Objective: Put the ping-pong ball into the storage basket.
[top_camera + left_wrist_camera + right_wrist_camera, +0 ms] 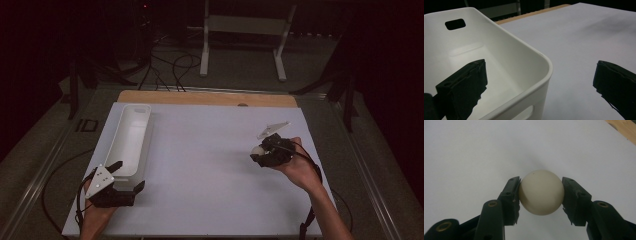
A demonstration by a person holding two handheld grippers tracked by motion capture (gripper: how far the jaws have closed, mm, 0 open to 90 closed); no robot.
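A cream-white ball [541, 192] sits clamped between the two black jaws of my right gripper [541, 193]; in the high view the ball [257, 149] and right gripper [258, 152] are at the right of the white table top. A long white bin [129, 139] lies along the table's left side. My left gripper [129, 176] stands open at the bin's near end. In the left gripper view one jaw is inside the bin [506, 62] and the other outside over the table, so they straddle its near right corner.
The white table top [205, 165] spans the middle between the bin and the ball. A wooden strip [205, 98] runs along its far edge. Beyond it, cables [170, 70] and a white stand's legs [240, 45] are on the dark floor.
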